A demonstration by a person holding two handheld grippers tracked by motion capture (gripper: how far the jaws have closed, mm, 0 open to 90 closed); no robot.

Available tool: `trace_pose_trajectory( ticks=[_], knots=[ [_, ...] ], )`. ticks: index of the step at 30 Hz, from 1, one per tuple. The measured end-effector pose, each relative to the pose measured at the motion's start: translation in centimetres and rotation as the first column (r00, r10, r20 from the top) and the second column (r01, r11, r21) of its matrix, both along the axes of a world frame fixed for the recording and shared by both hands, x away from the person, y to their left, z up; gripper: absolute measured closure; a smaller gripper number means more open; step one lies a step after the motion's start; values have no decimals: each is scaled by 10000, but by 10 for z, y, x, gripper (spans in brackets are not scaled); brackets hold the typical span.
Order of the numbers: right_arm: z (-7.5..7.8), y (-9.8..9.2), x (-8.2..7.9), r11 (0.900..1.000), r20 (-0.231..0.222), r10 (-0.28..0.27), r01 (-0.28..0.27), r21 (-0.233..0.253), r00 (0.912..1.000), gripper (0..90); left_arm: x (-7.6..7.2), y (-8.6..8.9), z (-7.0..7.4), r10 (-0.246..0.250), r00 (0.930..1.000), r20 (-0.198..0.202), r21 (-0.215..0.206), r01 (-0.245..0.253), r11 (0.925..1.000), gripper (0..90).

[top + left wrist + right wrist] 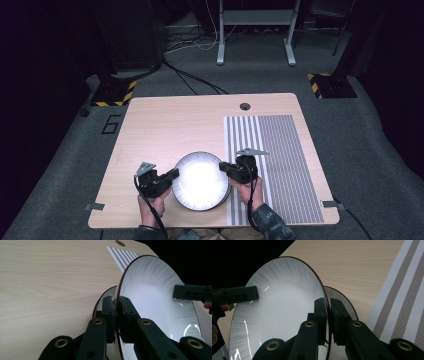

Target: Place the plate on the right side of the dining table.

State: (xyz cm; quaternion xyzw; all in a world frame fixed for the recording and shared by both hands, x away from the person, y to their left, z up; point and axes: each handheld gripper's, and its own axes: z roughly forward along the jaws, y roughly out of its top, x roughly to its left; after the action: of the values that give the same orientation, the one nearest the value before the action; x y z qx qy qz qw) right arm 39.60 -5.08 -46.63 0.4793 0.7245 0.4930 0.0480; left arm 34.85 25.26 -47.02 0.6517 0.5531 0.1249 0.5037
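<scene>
Both forearms come in low at the desk's (165,125) near edge: left tongs (173,174) clamp the white plate's (201,181) left rim, right tongs (223,167) pinch its right rim, beside the striped mat (280,165).

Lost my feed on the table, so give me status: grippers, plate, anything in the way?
Left gripper and right gripper shut on opposite rims of the top plate. Second plate beneath it. Striped mat lies right of it.
</scene>
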Motion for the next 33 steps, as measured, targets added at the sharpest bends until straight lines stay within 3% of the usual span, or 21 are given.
trace_pose_trajectory(
  ticks=[5,19,33],
  knots=[
    [9,-3,-1,9998,425,-67,75,-171,9991,836,2,-4,7,-106,9998,143,28,105,9999,834],
    [24,-18,-3,9994,740,-316,326,-126,9968,829,8,-19,21,-482,9977,466,191,474,9987,834],
    [29,-35,-5,9980,899,-600,617,-164,9941,821,13,-34,25,-865,9950,498,244,854,9961,836]
  ],
)
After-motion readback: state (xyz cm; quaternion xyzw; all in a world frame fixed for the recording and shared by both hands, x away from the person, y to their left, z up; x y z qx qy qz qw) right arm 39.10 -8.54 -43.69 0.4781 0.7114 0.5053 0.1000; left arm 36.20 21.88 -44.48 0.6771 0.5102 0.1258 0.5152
